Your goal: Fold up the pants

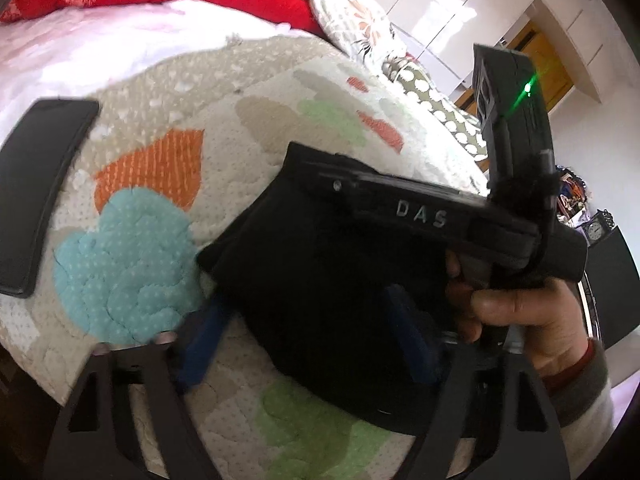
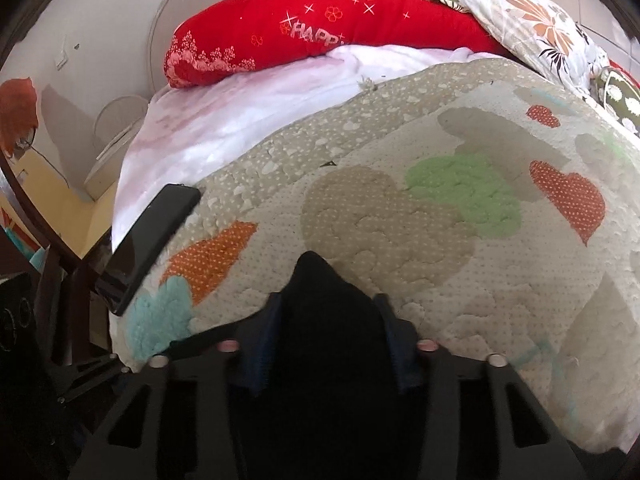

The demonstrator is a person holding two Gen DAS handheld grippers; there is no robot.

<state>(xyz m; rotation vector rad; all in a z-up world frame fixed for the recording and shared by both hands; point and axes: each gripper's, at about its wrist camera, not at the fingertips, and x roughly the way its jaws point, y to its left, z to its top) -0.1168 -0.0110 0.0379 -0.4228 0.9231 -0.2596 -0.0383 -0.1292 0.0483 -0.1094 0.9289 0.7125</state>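
Left wrist view: the black pants (image 1: 320, 280) lie bunched on the quilt (image 1: 160, 128) of the bed, between the blue pads (image 1: 200, 344) of the left tongs (image 1: 304, 344), which stand apart around the cloth. The right tongs (image 2: 326, 344), held in a hand (image 1: 532, 320), are clamped on a fold of the pants. A black phone (image 1: 44, 192) lies well apart, near the quilt's edge; a red pillow (image 2: 320, 28) rests beyond.

We have 2 wrist views, each angled down, close over the quilt (image 1: 168, 184). The left view faces right across the right gripper (image 1: 304, 168); both share the phone (image 2: 154, 248) and red pillow (image 2: 320, 28).
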